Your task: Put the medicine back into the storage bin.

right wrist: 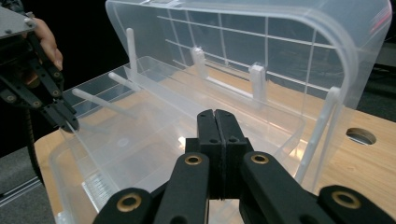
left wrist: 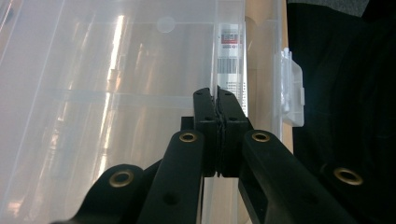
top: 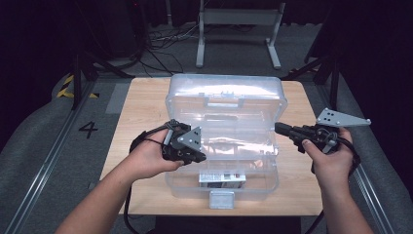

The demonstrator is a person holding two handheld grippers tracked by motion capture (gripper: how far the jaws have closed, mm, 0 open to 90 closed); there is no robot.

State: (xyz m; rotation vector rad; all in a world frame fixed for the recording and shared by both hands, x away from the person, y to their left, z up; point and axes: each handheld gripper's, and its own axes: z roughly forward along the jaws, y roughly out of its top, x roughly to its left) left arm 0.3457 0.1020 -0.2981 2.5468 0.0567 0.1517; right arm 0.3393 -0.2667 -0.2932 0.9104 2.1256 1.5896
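A clear plastic storage box [top: 221, 161] stands in the middle of a light wooden table [top: 141, 105], with its hinged lid [top: 225, 100] swung up and back, standing open at the far side. A white latch tab [top: 221, 199] hangs off the box's near wall. A printed barcode label [top: 221, 178] shows through the near wall, low in the box; whether it is stuck to the wall or lies inside cannot be told.

Left gripper [top: 196, 157]: held in the person's left hand [top: 148, 158] at the box's left rim, jaws pointing in over the open box. In the left gripper view the left gripper [left wrist: 217, 100] has both jaws pressed flat together, nothing between them, tips just above the box interior near the label [left wrist: 231, 56], with the latch [left wrist: 292, 88] to the right.

Right gripper [top: 278, 127]: held in the right hand [top: 331, 156] at the box's right side, tips at or just beside the right rim; contact not resolvable from above. In the right gripper view the right gripper [right wrist: 215, 114] is likewise closed on itself, empty, aimed across the box's inner tray [right wrist: 154, 135] toward the left gripper [right wrist: 70, 122] opposite. White link arms join lid [right wrist: 280, 42] and tray.

A round hole [right wrist: 361, 136] is cut in the tabletop beyond the box.
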